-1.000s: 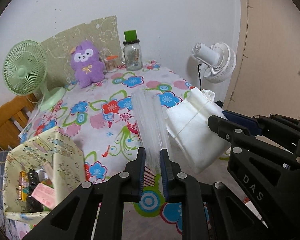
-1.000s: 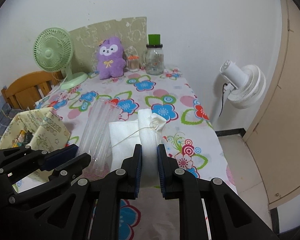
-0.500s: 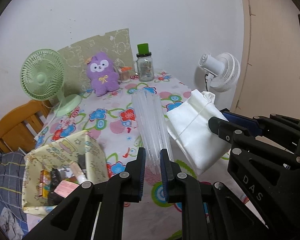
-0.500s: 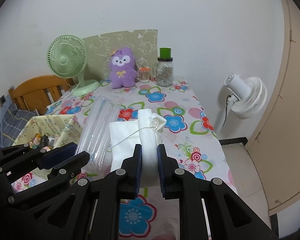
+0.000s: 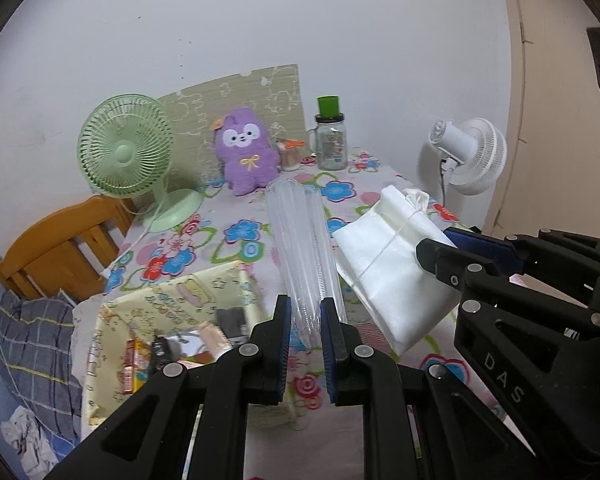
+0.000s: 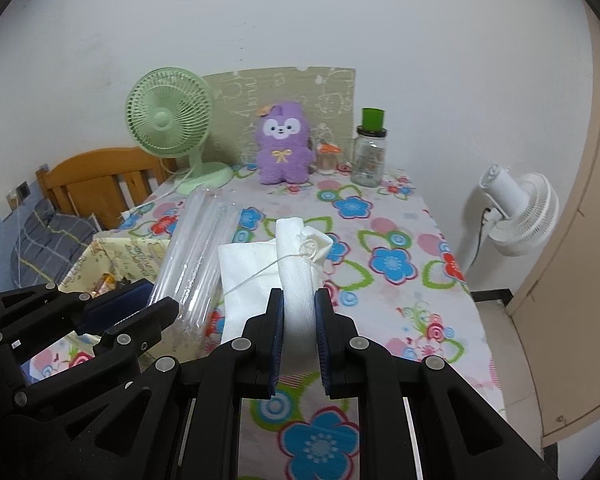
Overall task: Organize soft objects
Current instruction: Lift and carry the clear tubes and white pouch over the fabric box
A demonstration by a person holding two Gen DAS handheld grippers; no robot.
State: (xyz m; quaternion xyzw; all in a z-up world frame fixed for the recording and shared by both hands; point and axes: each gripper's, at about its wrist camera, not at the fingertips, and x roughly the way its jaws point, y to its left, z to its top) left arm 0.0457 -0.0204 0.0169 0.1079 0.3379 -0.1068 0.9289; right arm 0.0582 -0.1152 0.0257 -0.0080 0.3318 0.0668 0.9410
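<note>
Table under a floral-print cloth (image 6: 396, 240). Yellow patterned open fabric box (image 5: 188, 300) at its near-left edge. White drawstring fabric pouch (image 6: 296, 276) clamped in right gripper (image 6: 299, 312), held above the cloth. Clear crinkled plastic sleeve (image 5: 304, 248) pinched at its narrow end by left gripper (image 5: 304, 320), beside the pouch.

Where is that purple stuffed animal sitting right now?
The purple plush toy sits upright at the far end of the flowered table, against the wall, between the green fan and the green-lidded jar.
</note>
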